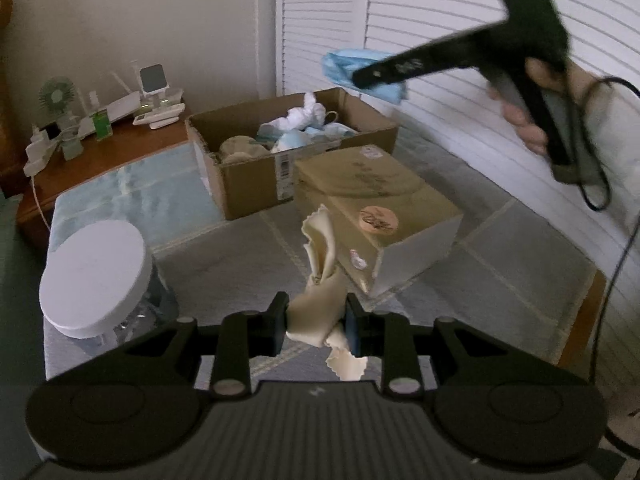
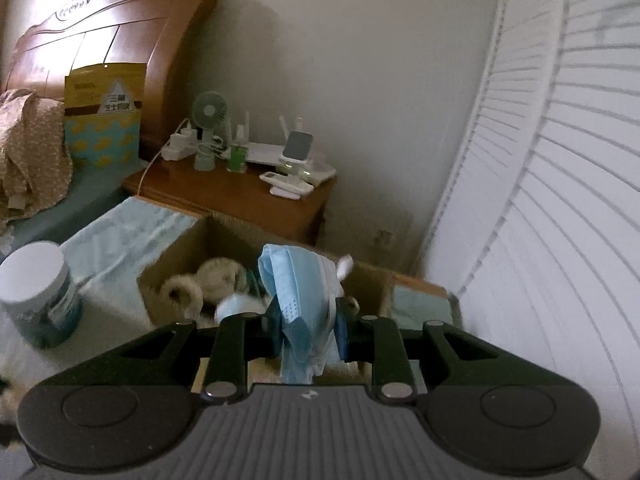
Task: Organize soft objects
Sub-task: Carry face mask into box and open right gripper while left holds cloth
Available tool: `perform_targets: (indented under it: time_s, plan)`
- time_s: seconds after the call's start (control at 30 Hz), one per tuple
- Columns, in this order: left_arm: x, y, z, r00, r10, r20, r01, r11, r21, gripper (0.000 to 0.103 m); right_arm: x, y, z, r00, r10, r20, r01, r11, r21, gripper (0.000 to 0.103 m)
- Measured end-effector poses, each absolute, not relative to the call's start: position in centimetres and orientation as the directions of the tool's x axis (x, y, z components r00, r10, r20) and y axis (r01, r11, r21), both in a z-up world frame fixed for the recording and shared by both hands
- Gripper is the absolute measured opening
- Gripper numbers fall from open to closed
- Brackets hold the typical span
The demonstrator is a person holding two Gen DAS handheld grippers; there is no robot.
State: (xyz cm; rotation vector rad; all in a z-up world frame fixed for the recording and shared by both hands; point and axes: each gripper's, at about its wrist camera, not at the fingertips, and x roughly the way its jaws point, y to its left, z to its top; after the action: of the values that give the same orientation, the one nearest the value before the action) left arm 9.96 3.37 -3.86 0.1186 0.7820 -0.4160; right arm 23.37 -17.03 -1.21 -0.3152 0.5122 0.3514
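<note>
Blue mask (image 2: 298, 304) hangs clamped in the right tool (image 2: 306, 330) above the box (image 2: 168, 268).

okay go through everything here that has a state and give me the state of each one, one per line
left gripper: shut on cream cloth
right gripper: shut on blue face mask, above the box
cardboard box: open, partly filled with soft items
tan box: closed
white-lidded jar: lid on
</note>
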Motion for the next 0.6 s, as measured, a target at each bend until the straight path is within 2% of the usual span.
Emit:
perform_targets:
  time_s: [0.1, 0.13, 0.17, 0.2, 0.23, 0.27, 0.43, 0.6]
  plan:
    - [10.5, 3.6, -3.8, 0.635, -0.314, -0.706, 0.402, 0.914, -0.045, 0.027, 25.7, -16.2, -1.6, 0.807, 0.257, -0.531, -0.409, 0.892, -0.191, 0.034]
    - [10.7, 3.6, -3.7, 0.637, -0.311, -0.706, 0.403, 0.914, -0.039, 0.027, 26.4, -16.1, -1.9, 0.805, 0.259, -0.533, -0.41, 0.893, -0.185, 0.04]
    - [10.9, 3.6, -3.6, 0.638, -0.308, -0.706, 0.402, 0.915, -0.036, 0.027, 26.8, -15.9, -2.2, 0.803, 0.257, -0.537, -0.41, 0.893, -0.185, 0.057]
    - [11.2, 3.6, -3.5, 0.637, -0.308, -0.707, 0.402, 0.915, -0.036, 0.027, 27.2, -15.8, -2.6, 0.798, 0.251, -0.547, -0.41, 0.893, -0.188, 0.066]
    - [11.5, 3.6, -3.3, 0.638, -0.31, -0.705, 0.405, 0.914, -0.035, 0.027, 27.3, -15.9, -2.9, 0.798, 0.245, -0.551, -0.405, 0.895, -0.189, 0.08]
    - [11.7, 3.6, -3.2, 0.639, -0.31, -0.704, 0.407, 0.913, -0.032, 0.027, 27.1, -15.9, -3.0, 0.801, 0.243, -0.547, -0.402, 0.896, -0.189, 0.089]
    - [13.2, 3.6, -2.1, 0.647, -0.312, -0.695, 0.414, 0.91, -0.023, 0.028, 25.2, -17.1, -2.8, 0.8, 0.259, -0.541, -0.392, 0.909, -0.144, 0.103]
    - [16.1, 3.3, -0.6, 0.665, -0.306, -0.681, 0.418, 0.908, 0.0, 0.028, 22.3, -18.2, -2.4, 0.789, 0.264, -0.555, -0.377, 0.921, -0.097, 0.103]
